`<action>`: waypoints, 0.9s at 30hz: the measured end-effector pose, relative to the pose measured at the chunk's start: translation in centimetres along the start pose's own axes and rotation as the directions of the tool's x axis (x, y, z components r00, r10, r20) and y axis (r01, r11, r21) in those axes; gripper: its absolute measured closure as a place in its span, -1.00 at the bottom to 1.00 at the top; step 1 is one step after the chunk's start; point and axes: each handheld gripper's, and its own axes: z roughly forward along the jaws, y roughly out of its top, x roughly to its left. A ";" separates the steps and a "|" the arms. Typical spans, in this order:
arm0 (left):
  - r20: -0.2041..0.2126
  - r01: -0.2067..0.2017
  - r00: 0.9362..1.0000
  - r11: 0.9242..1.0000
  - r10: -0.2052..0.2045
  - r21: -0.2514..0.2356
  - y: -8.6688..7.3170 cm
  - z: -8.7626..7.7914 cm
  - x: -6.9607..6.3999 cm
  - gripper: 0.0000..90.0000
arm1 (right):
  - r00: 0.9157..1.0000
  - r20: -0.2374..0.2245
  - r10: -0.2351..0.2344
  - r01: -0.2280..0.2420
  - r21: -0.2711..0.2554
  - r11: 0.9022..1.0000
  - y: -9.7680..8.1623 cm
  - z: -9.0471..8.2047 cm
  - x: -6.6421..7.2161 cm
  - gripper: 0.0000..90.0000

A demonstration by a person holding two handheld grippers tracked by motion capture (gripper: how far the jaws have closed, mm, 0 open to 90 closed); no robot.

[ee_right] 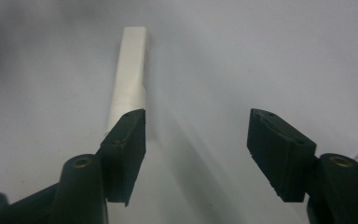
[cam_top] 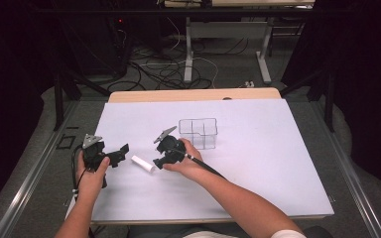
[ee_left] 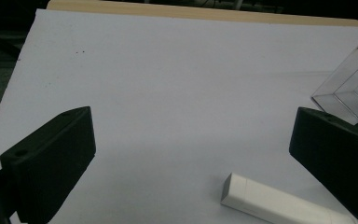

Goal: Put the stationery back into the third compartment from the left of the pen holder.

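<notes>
A short white stick (cam_top: 143,163) lies flat on the white mat (cam_top: 258,163), between my two grippers. My left gripper (cam_top: 118,154) is just left of it, open and holding nothing. In the left gripper view the jaws of the left gripper (ee_left: 191,126) stand wide apart, and the stick (ee_left: 275,200) lies low beside the right jaw. My right gripper (cam_top: 159,160) sits at the stick's right end, tilted down toward it. Its right gripper (ee_right: 198,126) jaws are open, and the stick (ee_right: 130,74) runs away from behind the left jaw, outside the gap.
A clear plastic box with compartments (cam_top: 198,133) stands on the mat just behind the right hand; its corner (ee_left: 352,84) also shows in the left gripper view. A wooden table edge (cam_top: 193,95) runs along the back. Cables and table legs (cam_top: 188,49) lie on the floor beyond.
</notes>
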 end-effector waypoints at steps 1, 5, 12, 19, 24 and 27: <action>0.000 0.000 1.000 1.000 0.000 0.000 0.0 0.0 0.0 -1.00 | 1.000 -0.005 0.000 0.000 -0.001 1.000 0.1 0.1 0.0 -0.14; 0.000 -0.004 1.000 1.000 0.004 0.001 0.0 0.0 0.0 -1.00 | 0.999 -0.042 0.017 -0.016 0.016 1.000 0.7 0.5 -0.1 -0.04; 0.002 0.001 1.000 1.000 -0.001 -0.002 0.0 0.0 0.1 -1.00 | 0.992 -0.093 0.087 -0.084 0.041 0.996 1.5 0.8 0.2 0.11; 0.004 0.003 1.000 1.000 -0.003 -0.004 0.0 0.0 0.1 -1.00 | 0.988 -0.123 0.089 -0.080 0.078 0.994 2.3 1.2 1.2 0.17; 0.005 0.001 1.000 1.000 -0.001 -0.001 0.0 0.0 0.1 -1.00 | 0.990 -0.122 0.073 -0.061 0.100 0.993 2.4 1.9 1.6 0.24; 0.006 0.002 1.000 1.000 -0.002 -0.001 0.0 0.0 0.1 -0.99 | 0.989 -0.126 0.083 -0.069 0.110 0.992 2.3 2.4 1.7 0.27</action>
